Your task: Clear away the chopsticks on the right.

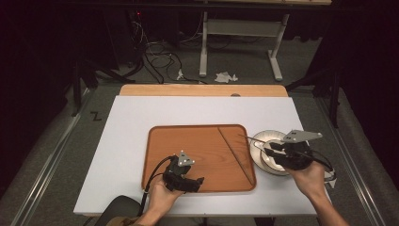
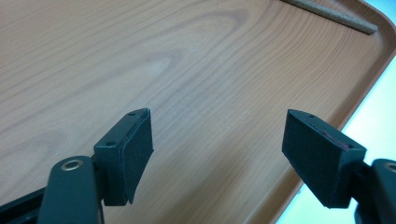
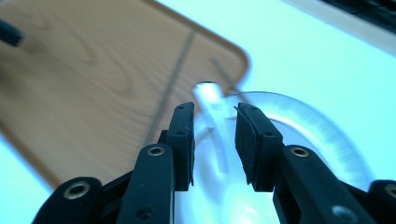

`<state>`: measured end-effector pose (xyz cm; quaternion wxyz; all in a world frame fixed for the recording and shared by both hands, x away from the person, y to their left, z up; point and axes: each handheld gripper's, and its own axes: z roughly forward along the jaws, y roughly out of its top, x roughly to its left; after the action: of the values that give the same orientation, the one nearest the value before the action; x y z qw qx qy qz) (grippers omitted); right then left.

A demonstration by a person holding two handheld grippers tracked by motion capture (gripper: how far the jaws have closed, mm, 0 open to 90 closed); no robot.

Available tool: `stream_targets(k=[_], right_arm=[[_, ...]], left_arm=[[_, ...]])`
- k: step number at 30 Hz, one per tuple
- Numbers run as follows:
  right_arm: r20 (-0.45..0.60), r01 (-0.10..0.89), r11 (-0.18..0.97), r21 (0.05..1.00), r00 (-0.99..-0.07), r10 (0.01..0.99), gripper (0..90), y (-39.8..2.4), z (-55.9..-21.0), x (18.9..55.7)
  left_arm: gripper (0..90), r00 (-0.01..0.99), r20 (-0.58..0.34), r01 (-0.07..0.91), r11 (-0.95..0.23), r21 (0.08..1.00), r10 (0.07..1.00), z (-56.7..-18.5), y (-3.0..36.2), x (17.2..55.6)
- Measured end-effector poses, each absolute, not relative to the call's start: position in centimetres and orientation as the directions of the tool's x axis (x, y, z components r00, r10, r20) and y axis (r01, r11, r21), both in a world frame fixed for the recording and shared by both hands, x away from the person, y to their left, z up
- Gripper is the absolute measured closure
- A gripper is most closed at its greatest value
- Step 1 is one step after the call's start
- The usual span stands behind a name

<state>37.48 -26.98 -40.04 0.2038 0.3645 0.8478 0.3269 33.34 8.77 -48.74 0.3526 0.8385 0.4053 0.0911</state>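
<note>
A wooden tray (image 1: 162,155) lies in the middle of the white table, with a chopstick (image 1: 235,153) lying slantwise on its right part. Just right of the tray stands a white bowl (image 1: 263,162). My right gripper (image 1: 269,148) hovers over that bowl, pointing left. In the right gripper view its jaws (image 3: 214,121) stand open above a white spoon-like piece (image 3: 210,100) inside the bowl (image 3: 322,130), without pressing on it. My left gripper (image 1: 196,182) is over the tray's front part, and its jaws (image 2: 217,135) are wide open over bare wood (image 2: 187,70) with nothing between them.
A second thin stick (image 1: 247,138) reaches from the tray's right edge toward the bowl. A chopstick's end (image 2: 327,14) shows near the tray's corner in the left gripper view. White table (image 1: 188,110) lies free behind the tray and to its left. A desk frame (image 1: 240,28) stands on the floor beyond.
</note>
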Motion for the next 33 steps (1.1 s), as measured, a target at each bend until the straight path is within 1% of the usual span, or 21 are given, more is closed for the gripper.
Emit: stream_targets(k=[1,3,4,6,7,8,11,14,23,33], right_arm=[[-0.107,0.485,0.521,0.703,-0.651,0.751,68.7,-27.0,-40.0,37.5],[-0.119,0.492,0.505,0.709,-0.622,0.774,69.4,-28.7,-39.4,38.1],[-0.119,0.492,0.505,0.709,-0.622,0.774,69.4,-28.7,-39.4,38.1],[-0.129,0.499,0.493,0.713,-0.598,0.791,70.1,-30.0,-39.1,38.6],[-0.125,0.512,0.477,0.714,-0.578,0.806,70.7,-31.4,-39.0,39.2],[-0.125,0.512,0.477,0.714,-0.578,0.806,70.7,-31.4,-39.0,39.2],[-0.106,0.548,0.451,0.704,-0.547,0.830,71.2,-33.4,-39.4,40.2],[-0.090,0.570,0.444,0.692,-0.541,0.836,71.2,-34.5,-40.0,40.9],[-0.097,0.612,0.465,0.640,-0.536,0.839,71.3,-35.9,-42.9,42.2],[-0.077,0.655,0.485,0.579,-0.548,0.833,71.0,-36.4,-44.4,42.7]], left_arm=[[24.8,0.655,-0.133,0.615,-0.423,0.665,0.744,-48.7,8.8,33.3],[24.8,0.654,-0.135,0.617,-0.422,0.665,0.744,-48.8,8.7,33.3],[24.8,0.654,-0.135,0.617,-0.422,0.665,0.744,-48.8,8.7,33.3],[24.8,0.653,-0.133,0.616,-0.421,0.665,0.745,-48.8,8.7,33.3],[24.8,0.652,-0.135,0.617,-0.420,0.665,0.746,-48.8,8.7,33.3],[24.8,0.652,-0.135,0.617,-0.420,0.665,0.746,-48.8,8.7,33.3],[24.8,0.653,-0.135,0.621,-0.424,0.660,0.745,-48.9,8.6,33.4],[24.8,0.655,-0.132,0.620,-0.429,0.658,0.744,-49.0,8.6,33.4],[24.8,0.653,-0.139,0.624,-0.426,0.654,0.744,-49.0,8.6,33.5],[24.8,0.652,-0.138,0.624,-0.425,0.656,0.746,-49.0,8.6,33.4]])
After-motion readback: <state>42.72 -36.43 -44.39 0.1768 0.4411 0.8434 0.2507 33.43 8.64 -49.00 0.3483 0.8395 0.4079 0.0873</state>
